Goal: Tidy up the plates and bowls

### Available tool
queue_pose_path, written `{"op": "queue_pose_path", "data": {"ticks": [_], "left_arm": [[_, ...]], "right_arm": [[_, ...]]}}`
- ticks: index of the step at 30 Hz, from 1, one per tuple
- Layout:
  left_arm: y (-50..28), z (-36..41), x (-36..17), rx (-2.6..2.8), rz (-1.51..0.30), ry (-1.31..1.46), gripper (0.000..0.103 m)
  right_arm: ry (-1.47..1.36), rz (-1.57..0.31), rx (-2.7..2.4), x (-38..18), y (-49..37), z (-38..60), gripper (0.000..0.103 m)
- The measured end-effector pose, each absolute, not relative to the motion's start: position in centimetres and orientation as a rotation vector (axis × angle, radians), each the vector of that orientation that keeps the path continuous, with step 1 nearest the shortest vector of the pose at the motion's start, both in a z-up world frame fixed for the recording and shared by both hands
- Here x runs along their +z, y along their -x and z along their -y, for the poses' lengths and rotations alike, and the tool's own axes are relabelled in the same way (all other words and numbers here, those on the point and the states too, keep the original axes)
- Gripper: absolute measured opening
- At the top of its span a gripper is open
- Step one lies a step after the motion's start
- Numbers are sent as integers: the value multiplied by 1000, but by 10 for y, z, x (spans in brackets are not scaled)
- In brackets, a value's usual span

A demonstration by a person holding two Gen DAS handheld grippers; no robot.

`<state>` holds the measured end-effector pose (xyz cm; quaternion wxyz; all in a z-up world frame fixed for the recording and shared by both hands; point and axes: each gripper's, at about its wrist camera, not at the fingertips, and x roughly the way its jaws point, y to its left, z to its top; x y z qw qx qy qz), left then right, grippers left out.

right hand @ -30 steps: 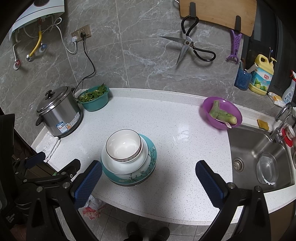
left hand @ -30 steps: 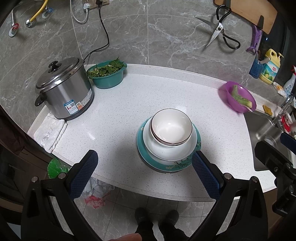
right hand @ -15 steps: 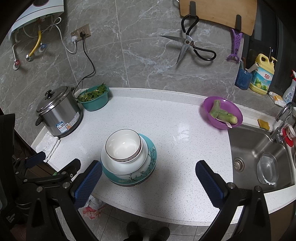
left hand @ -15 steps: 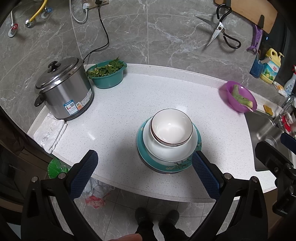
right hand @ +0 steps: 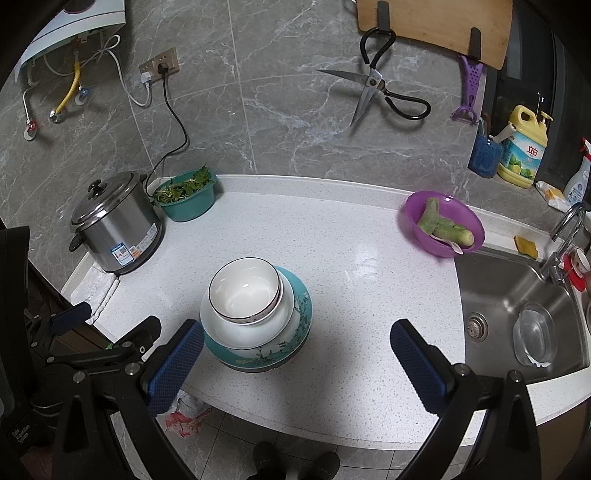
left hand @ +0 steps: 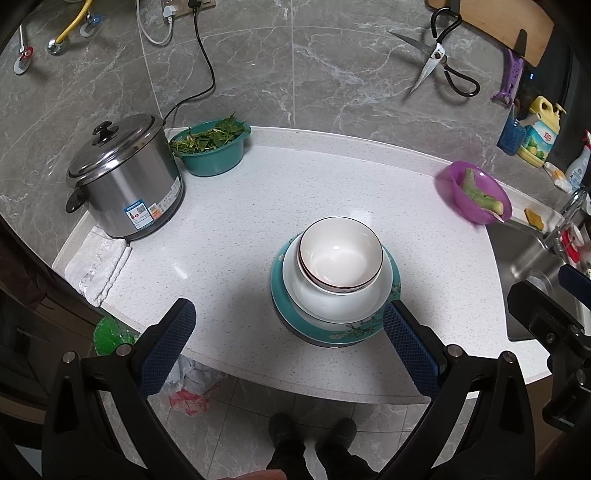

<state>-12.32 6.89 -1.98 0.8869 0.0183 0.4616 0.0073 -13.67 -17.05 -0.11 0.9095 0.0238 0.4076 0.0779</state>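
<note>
The left hand-held gripper point(left hand: 288, 343) is wide open and holds nothing. Its two blue fingers point(left hand: 168, 345) hang over the front edge of the tabletop point(left hand: 332, 177). The right hand-held gripper point(right hand: 295, 360) is wide open too, and it holds nothing. Both sit apart from the dishes.

Near the front edge of the tabletop, about in the middle, there is one stack of dishes. At the bottom is one teal plate point(right hand: 301, 321) with white flowers painted on it. On it sits one wide white bowl point(right hand: 243, 338). Inside that sits one smaller white bowl point(right hand: 243, 291) with a dark rim. It looks like there may be one more bowl tucked right under it, but I cannot tell for sure.

Farther back, near the left edge, stands one silver cooker pot point(right hand: 118, 229) with its lid on. One white cloth point(left hand: 98, 267) lies just in front of it. Just beside the pot, in the back left corner, is one teal bowl of green leaves point(right hand: 186, 197).

Near the right edge is one purple bowl point(right hand: 445, 223) with pieces of green vegetable in it. Past that edge is one metal sink point(right hand: 517, 302) with one clear bowl point(right hand: 535, 338) inside.

On the wall at the back hang one pair of scissors point(right hand: 376, 86), one wooden board point(right hand: 436, 27) and one purple peeler point(right hand: 469, 92).
</note>
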Motion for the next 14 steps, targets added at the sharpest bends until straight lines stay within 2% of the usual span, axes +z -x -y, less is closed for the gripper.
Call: {"op": "queue_pose_path", "data": {"ticks": [14], "left_arm": [[120,-73,-20,17,-952,-25,103]], "right_arm": [[-58,-852,153,-8,135,167,103]]}}
